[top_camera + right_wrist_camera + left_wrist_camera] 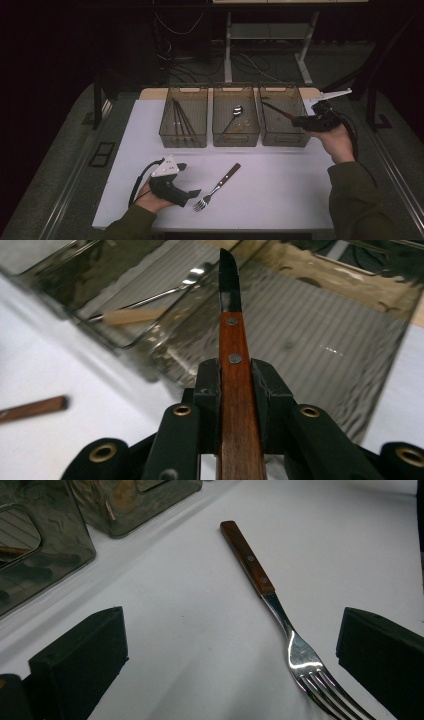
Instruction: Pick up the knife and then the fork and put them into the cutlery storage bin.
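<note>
Two grippers: right gripper (235, 385) jaws clamp knife (231, 325) above right bin (283, 140) rim; left gripper (225, 660) jaws apart.

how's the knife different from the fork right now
The knife is clamped by its handle in the right gripper, raised over the right-hand bin; the fork lies flat on the table between the left gripper's open jaws, untouched. Both have riveted wooden handles.

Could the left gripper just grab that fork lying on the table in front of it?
Probably yes. The left gripper is open, the fork lies flat on the bare white table just ahead between its jaws, and nothing stands between them.
</note>
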Motion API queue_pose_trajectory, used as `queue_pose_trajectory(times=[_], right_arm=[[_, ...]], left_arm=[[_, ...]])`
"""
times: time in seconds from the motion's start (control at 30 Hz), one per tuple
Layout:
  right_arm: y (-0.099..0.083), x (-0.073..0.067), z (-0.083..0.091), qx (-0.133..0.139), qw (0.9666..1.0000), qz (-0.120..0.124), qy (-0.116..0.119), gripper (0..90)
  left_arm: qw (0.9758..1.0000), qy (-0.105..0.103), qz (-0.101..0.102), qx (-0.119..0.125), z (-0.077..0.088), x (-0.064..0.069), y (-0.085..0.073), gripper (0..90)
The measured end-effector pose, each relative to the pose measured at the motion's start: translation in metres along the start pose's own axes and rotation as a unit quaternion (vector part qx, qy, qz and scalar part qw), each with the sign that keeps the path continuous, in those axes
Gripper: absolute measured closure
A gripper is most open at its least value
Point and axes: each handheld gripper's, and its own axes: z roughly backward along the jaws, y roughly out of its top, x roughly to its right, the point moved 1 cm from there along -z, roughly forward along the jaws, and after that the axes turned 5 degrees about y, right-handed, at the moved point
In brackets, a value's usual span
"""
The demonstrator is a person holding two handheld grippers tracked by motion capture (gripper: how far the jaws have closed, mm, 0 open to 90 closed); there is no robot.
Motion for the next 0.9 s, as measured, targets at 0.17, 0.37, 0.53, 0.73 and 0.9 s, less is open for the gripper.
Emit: queue_pose_trajectory(times=[0.17,0.37,0.53,0.73,0.9], right_arm=[[0.004,0.015,-0.008,-0.006,0.9995,-0.018,-0.027,75.2],[0.006,0.029,-0.024,-0.023,0.9977,-0.045,-0.046,75.2],[0.006,0.036,-0.040,-0.033,0.9959,-0.068,-0.051,75.2],[0.005,0.033,-0.057,-0.050,0.9947,-0.073,-0.052,75.1],[0.004,0.032,-0.065,-0.060,0.9940,-0.065,-0.065,74.9]], left_arm=[[1.0000,-0.001,0.000,-0.001,0.000,0.000,0.000,0.0],[1.0000,-0.001,0.000,-0.001,-0.002,0.001,0.000,0.0],[1.0000,-0.003,-0.001,-0.002,-0.002,0.001,0.000,0.0],[1.0000,-0.007,-0.001,-0.002,-0.001,0.001,0.000,0.0],[1.0000,-0.009,0.000,-0.003,-0.001,0.001,0.000,0.0]])
